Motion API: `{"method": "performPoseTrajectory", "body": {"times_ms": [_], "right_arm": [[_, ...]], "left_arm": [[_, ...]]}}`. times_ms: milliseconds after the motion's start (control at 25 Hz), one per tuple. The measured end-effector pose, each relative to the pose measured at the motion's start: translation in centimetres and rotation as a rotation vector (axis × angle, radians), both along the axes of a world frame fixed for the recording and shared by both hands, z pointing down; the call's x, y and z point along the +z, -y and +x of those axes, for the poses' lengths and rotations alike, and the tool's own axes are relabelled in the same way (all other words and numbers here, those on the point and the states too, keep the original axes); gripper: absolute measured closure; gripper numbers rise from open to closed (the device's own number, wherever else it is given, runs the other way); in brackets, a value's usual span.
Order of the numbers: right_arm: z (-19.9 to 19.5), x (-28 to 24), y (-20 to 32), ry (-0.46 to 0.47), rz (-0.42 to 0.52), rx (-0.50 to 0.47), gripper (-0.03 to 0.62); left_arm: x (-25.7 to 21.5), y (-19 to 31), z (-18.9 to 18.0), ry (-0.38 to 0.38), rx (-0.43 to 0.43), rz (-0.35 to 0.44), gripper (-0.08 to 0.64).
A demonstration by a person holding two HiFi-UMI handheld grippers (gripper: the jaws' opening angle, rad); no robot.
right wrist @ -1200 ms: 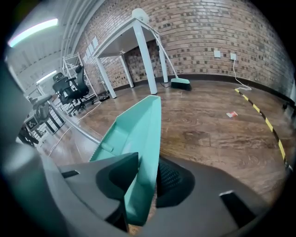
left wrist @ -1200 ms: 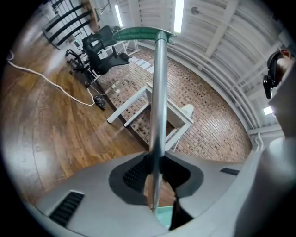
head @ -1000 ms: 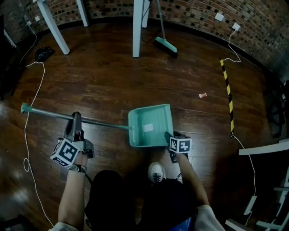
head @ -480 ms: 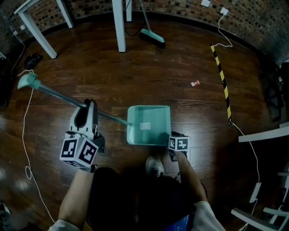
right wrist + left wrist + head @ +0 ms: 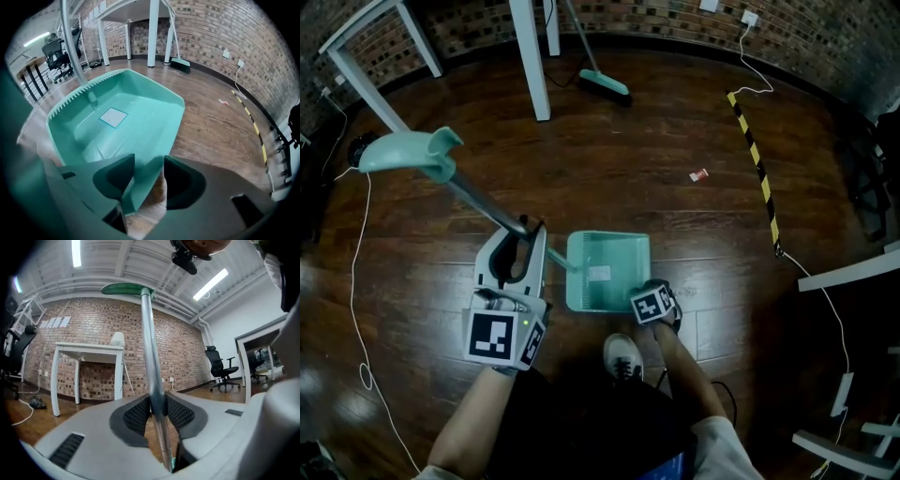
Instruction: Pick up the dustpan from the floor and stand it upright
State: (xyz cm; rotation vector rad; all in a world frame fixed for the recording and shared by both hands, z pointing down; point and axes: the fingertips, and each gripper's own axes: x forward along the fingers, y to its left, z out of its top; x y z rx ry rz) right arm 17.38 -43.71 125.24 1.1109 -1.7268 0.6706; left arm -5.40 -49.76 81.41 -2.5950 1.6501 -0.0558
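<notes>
Handle end is rising versus a second ago: left gripper point(image 5: 525, 230), jaws just loosening yet pinching the grey metal pole point(image 5: 478, 202), is lifting it. On the dark wooden floor point(image 5: 675, 122) the teal plastic dustpan tray point(image 5: 607, 272) is resting. Right gripper point(image 5: 645, 286), jaws wide but just narrowing, is straddling its rim. Uprighting is perhaps half done.

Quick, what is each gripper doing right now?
Left gripper: clamped on the dustpan handle, jaws just easing wider.
Right gripper: open, just closing round the dustpan rim, not gripping.

I see the dustpan point(image 5: 609, 267) mint green, the floor point(image 5: 675, 216) dark brown planks, the tape point(image 5: 755, 157) striped yellow-and-black, the wall point(image 5: 656, 19) red-brown brick.
</notes>
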Motion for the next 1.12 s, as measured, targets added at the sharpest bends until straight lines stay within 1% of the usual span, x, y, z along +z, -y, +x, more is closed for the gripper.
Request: {"method": "performPoseTrajectory", "body": {"times_ms": [80, 120, 160, 200, 280, 320, 400, 480, 600, 720, 800, 840, 920, 960, 1040, 1120], "right_arm": [[0.0, 0.4, -0.1, 0.012, -0.004, 0.026, 0.408], [0.0, 0.4, -0.1, 0.018, -0.001, 0.039, 0.408], [0.2, 0.3, -0.1, 0.023, 0.002, 0.055, 0.422], [0.5, 0.1, -0.2, 0.025, 0.003, 0.072, 0.423], [1.1, -0.5, -0.7, 0.031, -0.005, 0.086, 0.422], [1.5, -0.9, -0.8, 0.031, -0.001, 0.086, 0.422], [2.4, -2.2, -0.6, 0.032, 0.033, 0.099, 0.422], [3.2, -4.1, 0.0, 0.05, 0.076, 0.127, 0.422], [3.9, -7.3, 0.9, 0.081, 0.125, 0.147, 0.426], [3.8, -10.7, 0.7, 0.123, 0.102, 0.146, 0.43], [3.4, -13.8, 0.1, 0.144, 0.083, 0.145, 0.432], [3.4, -15.8, -0.1, 0.143, 0.086, 0.142, 0.445], [3.4, -20.8, -0.3, 0.123, 0.128, 0.121, 0.511], [3.4, -23.5, -0.3, 0.105, 0.16, 0.102, 0.52], [3.2, -29.1, -1.2, 0.067, 0.212, 0.065, 0.567], [2.6, -34.8, -2.3, 0.052, 0.263, 0.037, 0.591]], "left_arm": [[-0.4, -0.5, 0.9, 0.055, 0.034, 0.025, 0.428], [-0.7, -0.8, 1.1, 0.074, 0.043, 0.04, 0.423], [-1.1, -1.1, 1.2, 0.082, 0.049, 0.056, 0.423], [-1.6, -1.4, 1.2, 0.077, 0.055, 0.07, 0.423], [-2.7, -2.1, 1.1, 0.042, 0.068, 0.086, 0.374], [-3.0, -2.4, 0.9, 0.021, 0.073, 0.09, 0.367], [-3.3, -3.1, 0.7, -0.007, 0.073, 0.092, 0.367], [-3.1, -3.7, 0.6, -0.012, 0.066, 0.089, 0.367], [-3.2, -4.3, 0.9, -0.01, 0.077, 0.078, 0.432], [-5.0, -5.4, 0.9, -0.037, 0.096, 0.069, 0.439], [-6.9, -6.1, 0.5, -0.033, 0.092, 0.058, 0.475], [-7.9, -6.3, 0.3, -0.023, 0.088, 0.048, 0.495], [-10.1, -6.6, -0.3, 0.003, 0.076, 0.018, 0.555], [-11.3, -6.9, -0.7, 0.021, 0.07, 0.001, 0.568], [-13.9, -7.7, -1.7, 0.049, 0.063, -0.037, 0.568], [-17.0, -8.5, -3.0, 0.049, 0.06, -0.079, 0.568]]}}
